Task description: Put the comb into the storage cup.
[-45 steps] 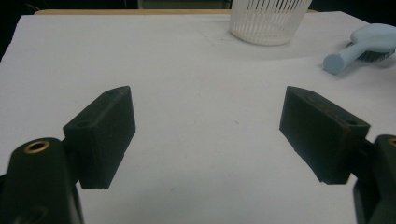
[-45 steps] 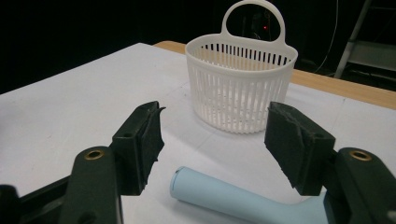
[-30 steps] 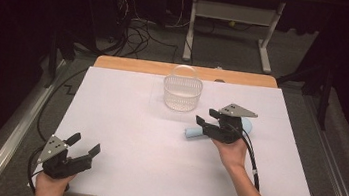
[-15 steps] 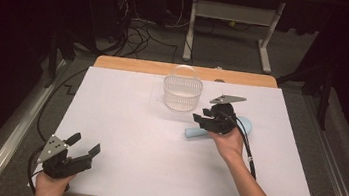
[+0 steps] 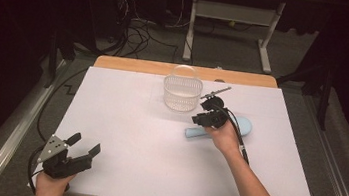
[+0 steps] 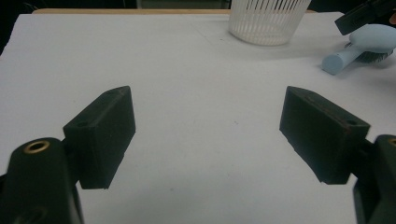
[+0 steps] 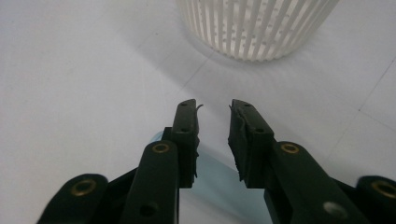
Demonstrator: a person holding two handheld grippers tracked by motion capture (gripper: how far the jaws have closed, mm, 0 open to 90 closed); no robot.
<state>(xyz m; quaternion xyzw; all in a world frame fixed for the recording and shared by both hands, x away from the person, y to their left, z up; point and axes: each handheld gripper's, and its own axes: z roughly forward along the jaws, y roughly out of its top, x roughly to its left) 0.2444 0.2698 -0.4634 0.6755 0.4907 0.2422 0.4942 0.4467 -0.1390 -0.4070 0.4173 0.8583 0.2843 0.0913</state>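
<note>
A light blue hairbrush [image 5: 245, 125] lies flat on the white table [image 5: 129, 122], its handle pointing left, just right of a white slatted basket [image 5: 181, 95]. My right gripper [image 5: 200, 120] hovers low over the handle. In the right gripper view its jaws [image 7: 214, 109] have just been closing and stand a narrow gap apart, with the blue handle [image 7: 215, 179] showing between and under them; I see no pad pressing on it. My left gripper [image 5: 85, 143] rests at the near left corner, open wide [image 6: 208, 126] with only bare table between its jaws.
The basket [image 7: 254, 28] stands just beyond the right gripper's tips. A wooden strip [image 5: 131, 65] runs along the table's far edge. Beyond it are cables and a desk frame [image 5: 231, 29] on the floor. The left gripper view shows the brush [image 6: 369, 39] far right.
The right gripper has shifted left along the brush toward its handle, uncovering the brush head, and its jaws have narrowed. The left gripper has stayed put.
</note>
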